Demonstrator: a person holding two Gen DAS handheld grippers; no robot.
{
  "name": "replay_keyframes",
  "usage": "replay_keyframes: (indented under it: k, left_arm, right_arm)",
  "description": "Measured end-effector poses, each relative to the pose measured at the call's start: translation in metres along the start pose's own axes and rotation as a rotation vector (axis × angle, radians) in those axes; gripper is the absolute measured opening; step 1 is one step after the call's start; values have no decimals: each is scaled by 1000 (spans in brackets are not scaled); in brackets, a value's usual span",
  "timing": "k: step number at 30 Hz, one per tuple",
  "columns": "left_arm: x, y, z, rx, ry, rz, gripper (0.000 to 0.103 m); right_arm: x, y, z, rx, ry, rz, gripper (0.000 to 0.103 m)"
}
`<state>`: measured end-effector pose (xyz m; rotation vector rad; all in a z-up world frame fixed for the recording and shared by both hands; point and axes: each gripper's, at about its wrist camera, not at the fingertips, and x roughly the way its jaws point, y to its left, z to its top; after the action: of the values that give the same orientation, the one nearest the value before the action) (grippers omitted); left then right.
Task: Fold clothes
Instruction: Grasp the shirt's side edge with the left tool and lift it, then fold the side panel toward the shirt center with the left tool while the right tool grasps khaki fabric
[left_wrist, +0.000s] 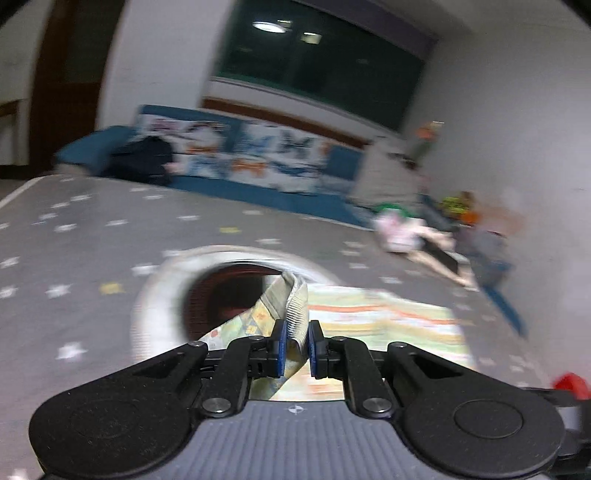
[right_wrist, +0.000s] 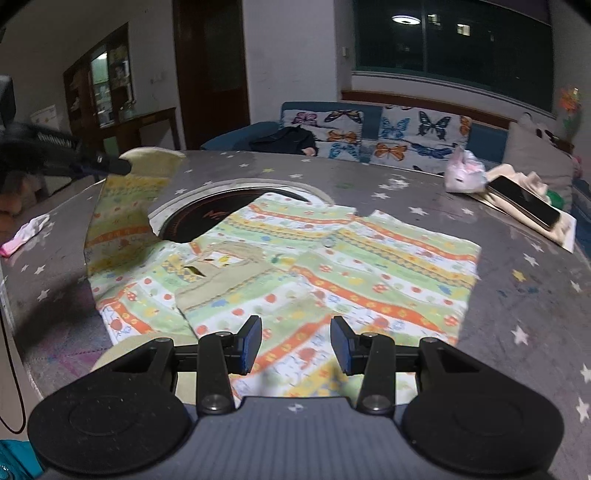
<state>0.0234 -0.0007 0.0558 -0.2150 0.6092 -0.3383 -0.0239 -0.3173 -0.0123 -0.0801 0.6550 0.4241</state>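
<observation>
Across the tabletop (right_wrist: 517, 314) a striped shirt (right_wrist: 332, 266) is spread, its left sleeve (right_wrist: 122, 210) lifted by the left hand-held gripper (left_wrist: 295, 345), clamped on the cuff (left_wrist: 295, 306); the right hand-held gripper (right_wrist: 295, 345) is held open just over the near hem.

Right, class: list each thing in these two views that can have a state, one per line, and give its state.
Left gripper: shut on the shirt's sleeve cuff.
Right gripper: open, empty, above the shirt's hem.
Shirt: spread flat on the table, one sleeve lifted.
Phone: screen dark, lying tilted on papers.
Sock: lying loose near the table's edge.
Window: dark, reflecting a lit ceiling lamp.
</observation>
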Motion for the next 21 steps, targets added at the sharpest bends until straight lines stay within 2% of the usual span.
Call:
replay_keyframes:
  k: [5,9,16,18,21]
  left_arm:
    - [12,-63,7,68,24,-173,13]
    - [29,-100,1,115,67,-264,13]
    - [59,-136,-26,180,184,-330,14]
    - [61,-137,-30,193,200,-334,19]
    - [54,-127,-29,217,191,-312,33]
  right_arm:
    - [-11,-15,-11,42,-10,-25,41]
    - [-18,-26,-18,77,-13,-39,41]
    - [-26,-42,-25,129,-15,-55,41]
    - [-28,-44,-26,135,-15,-63,41]
    - [-30,-47,-26,145,-15,-69,41]
